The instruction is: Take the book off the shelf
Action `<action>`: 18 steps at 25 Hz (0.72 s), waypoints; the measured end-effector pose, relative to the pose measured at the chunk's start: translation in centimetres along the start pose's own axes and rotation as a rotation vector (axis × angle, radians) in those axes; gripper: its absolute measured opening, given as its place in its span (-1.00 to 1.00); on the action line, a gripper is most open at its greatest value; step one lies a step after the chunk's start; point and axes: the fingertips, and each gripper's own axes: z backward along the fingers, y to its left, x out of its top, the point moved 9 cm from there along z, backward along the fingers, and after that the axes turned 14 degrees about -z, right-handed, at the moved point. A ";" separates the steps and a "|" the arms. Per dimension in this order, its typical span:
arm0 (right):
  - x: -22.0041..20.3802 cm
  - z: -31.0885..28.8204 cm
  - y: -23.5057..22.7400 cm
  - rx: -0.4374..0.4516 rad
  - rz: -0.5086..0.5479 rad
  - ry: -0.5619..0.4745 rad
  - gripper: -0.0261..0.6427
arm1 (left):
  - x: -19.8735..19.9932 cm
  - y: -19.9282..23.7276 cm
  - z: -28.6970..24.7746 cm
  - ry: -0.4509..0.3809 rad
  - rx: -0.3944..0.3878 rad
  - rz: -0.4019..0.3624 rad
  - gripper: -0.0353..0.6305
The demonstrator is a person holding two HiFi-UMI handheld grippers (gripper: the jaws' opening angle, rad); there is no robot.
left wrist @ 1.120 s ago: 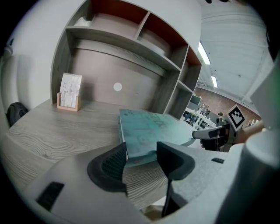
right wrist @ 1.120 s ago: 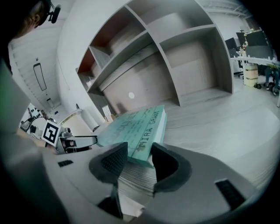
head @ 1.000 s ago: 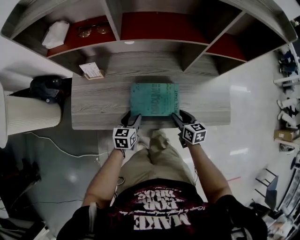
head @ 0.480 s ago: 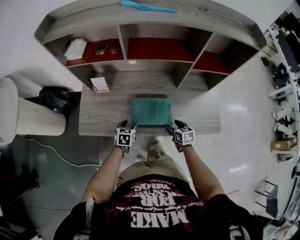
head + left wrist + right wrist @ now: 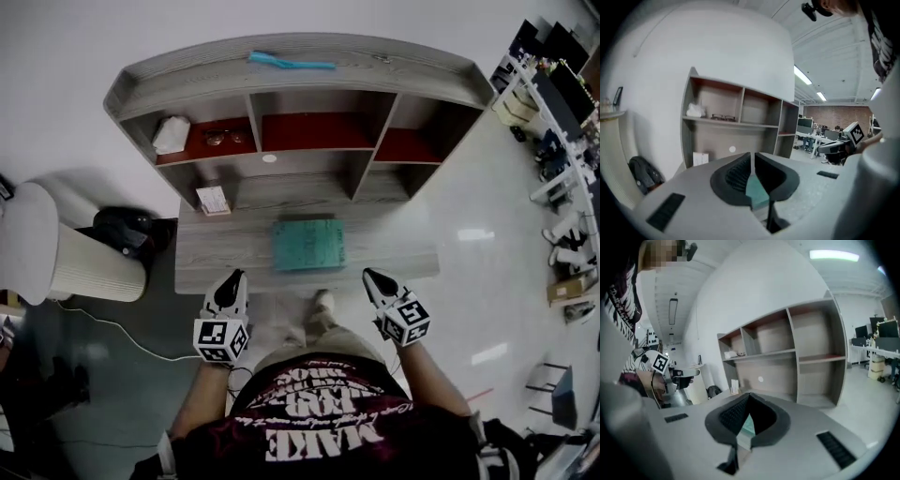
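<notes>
The only writing I can read is on the person's dark shirt: "MAKE" in big white letters. The lines around it are too warped for me to trust. The book has faint print on its teal cover, too small to read from the head view. A small white card standing at the back left of the tabletop also carries print I cannot make out.

The book lies flat, cover up, on the tabletop below the open compartments of the shelf, near the front edge. Its long axis runs left to right, parallel to that edge. I cannot tell which side the spine faces.

Both grippers are off the tabletop, in front of its edge and clear of the book, one to either side. The left gripper is closing its jaws. Only a narrow slit shows between the tips, and nothing is in it. The right gripper is closing right up, tips meeting, also on nothing. Each view shows the teal cover beyond its jaws, not between the pads.
</notes>
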 end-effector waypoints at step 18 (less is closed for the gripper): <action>9.4 4.3 6.1 0.021 0.032 -0.229 -0.91 | 8.7 1.4 5.5 -0.185 0.083 0.010 -0.88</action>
